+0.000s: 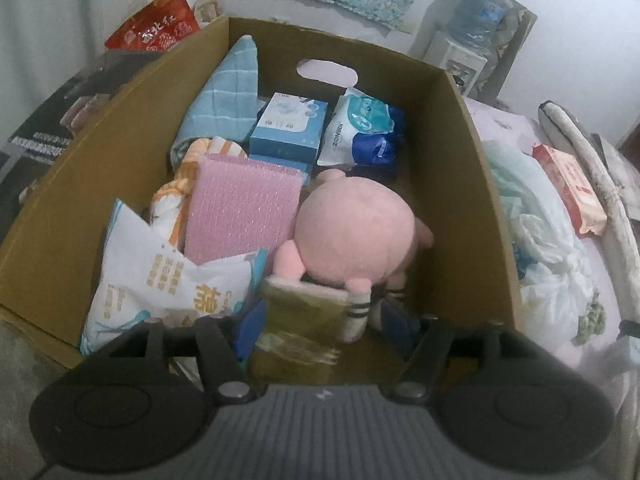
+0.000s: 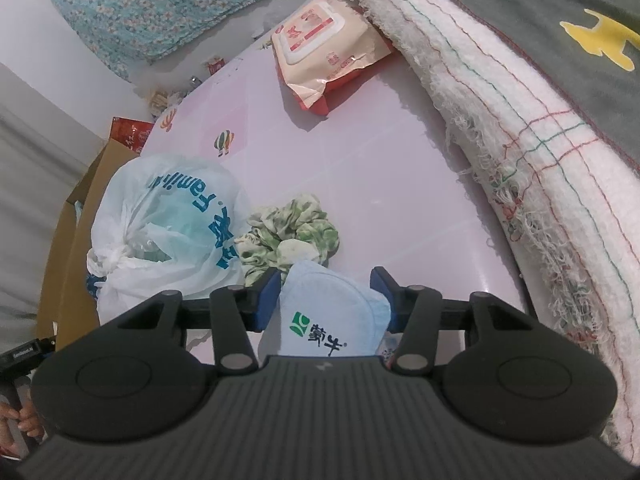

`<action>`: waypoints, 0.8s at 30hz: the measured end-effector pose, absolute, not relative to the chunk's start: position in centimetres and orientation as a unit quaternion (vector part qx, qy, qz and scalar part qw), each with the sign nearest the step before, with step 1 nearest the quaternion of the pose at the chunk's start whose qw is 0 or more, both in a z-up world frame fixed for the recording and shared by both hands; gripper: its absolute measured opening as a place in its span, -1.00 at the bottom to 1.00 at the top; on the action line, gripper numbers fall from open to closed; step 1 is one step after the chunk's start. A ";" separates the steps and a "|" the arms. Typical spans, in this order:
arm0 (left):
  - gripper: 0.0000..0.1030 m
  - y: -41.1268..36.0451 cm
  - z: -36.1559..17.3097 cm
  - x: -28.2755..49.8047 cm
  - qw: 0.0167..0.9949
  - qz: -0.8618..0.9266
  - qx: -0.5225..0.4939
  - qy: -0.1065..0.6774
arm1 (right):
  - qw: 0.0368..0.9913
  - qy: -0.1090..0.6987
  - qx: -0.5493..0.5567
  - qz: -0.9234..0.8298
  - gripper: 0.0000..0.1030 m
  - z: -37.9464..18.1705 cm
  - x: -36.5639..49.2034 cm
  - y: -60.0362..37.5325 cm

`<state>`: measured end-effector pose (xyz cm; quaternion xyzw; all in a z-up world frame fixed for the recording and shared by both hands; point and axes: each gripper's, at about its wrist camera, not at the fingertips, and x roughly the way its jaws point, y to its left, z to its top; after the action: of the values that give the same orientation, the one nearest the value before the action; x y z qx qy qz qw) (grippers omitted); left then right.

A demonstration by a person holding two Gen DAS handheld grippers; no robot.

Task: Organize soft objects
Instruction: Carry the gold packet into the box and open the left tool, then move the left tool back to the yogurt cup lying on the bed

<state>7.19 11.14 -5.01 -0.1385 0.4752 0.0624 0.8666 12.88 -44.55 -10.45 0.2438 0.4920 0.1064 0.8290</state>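
- Left claw (image 1: 328,332) hangs over the box (image 1: 472,184), released; sponge (image 1: 304,312) w/ doll (image 1: 356,236) just below its tips. Lift straight out, don't snag the doll.
- Right claw (image 2: 326,296) straddles the blue cloth (image 2: 332,320) on the bed (image 2: 400,184); can't tell if pads bite. Clench fully, then carry to box.
- Beside box on bed: 1 bag (image 2: 168,224), 1 scrunchie (image 2: 292,232), 1 wipes pack (image 2: 324,44).

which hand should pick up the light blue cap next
Probably right: the right tool already straddles the light blue cap on the pink sheet. The left tool hangs over the cardboard box.
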 end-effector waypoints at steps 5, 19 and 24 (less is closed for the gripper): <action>0.27 11.6 -4.6 6.8 0.871 0.069 -0.146 0.463 | 0.825 0.485 0.263 0.120 -0.46 -10.0 12.7 -45.0; 0.30 10.2 -3.1 5.5 0.891 0.058 -0.149 0.424 | 0.836 0.459 0.275 0.123 -0.34 -8.1 11.6 -46.7; 0.31 8.0 -0.6 4.5 0.912 0.024 -0.137 0.386 | 0.843 0.458 0.243 0.145 -0.08 -7.0 10.8 -46.0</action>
<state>4.54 7.96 -0.61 -0.1369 0.3862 0.0238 0.9119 10.82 -45.98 -7.03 0.2429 0.4578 0.1447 0.8429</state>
